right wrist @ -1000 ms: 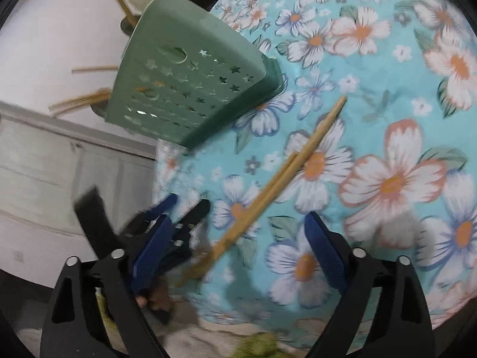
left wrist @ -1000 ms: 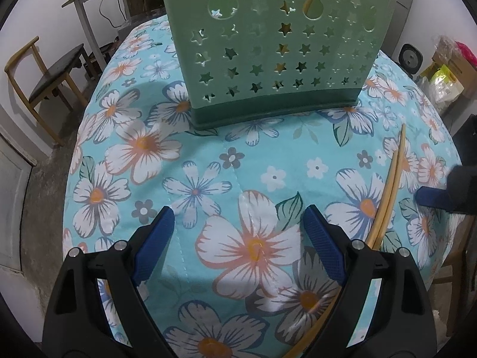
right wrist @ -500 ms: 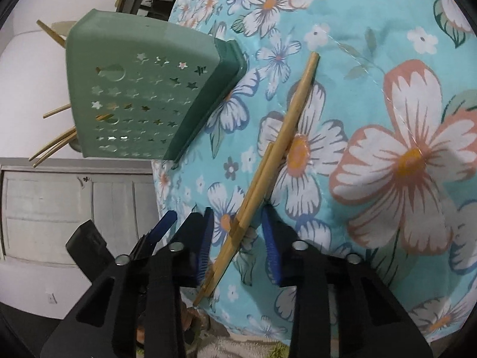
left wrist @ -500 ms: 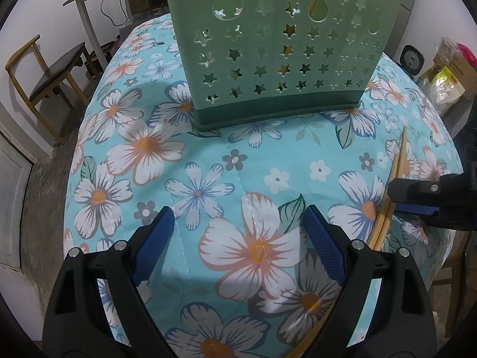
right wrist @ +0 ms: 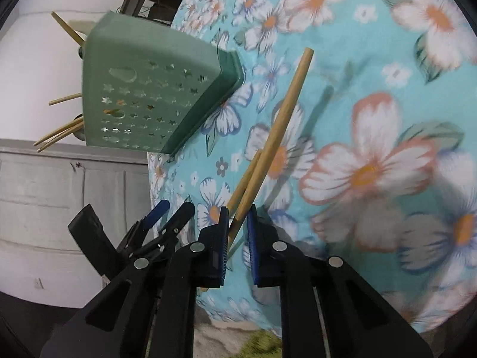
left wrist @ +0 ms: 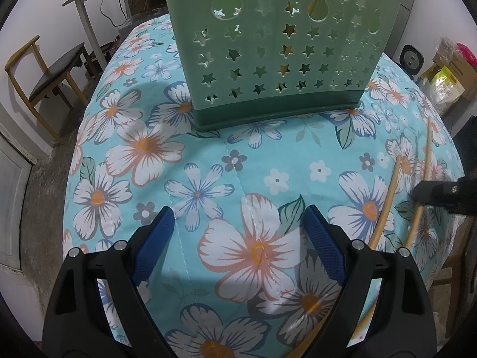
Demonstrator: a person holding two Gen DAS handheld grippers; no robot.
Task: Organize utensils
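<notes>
1. A worktop (left wrist: pixel 155 137) draped in turquoise quilted cloth with large white-and-orange flowers fills both views; a wooden chair (left wrist: pixel 44 71) with a dark seat stands by a white wall.
2. Two pale, round bamboo chopsticks (right wrist: pixel 277 137) lie near the cloth's edge, well apart from the green holder (left wrist: pixel 277 47).
3. The holder is matte plastic, pierced with star and gourd cut-outs, more chopsticks poking from it.
4. Left tongs (left wrist: pixel 238 238) gape, empty; right tongs (right wrist: pixel 238 223) are closing, pads pressing one chopstick.
</notes>
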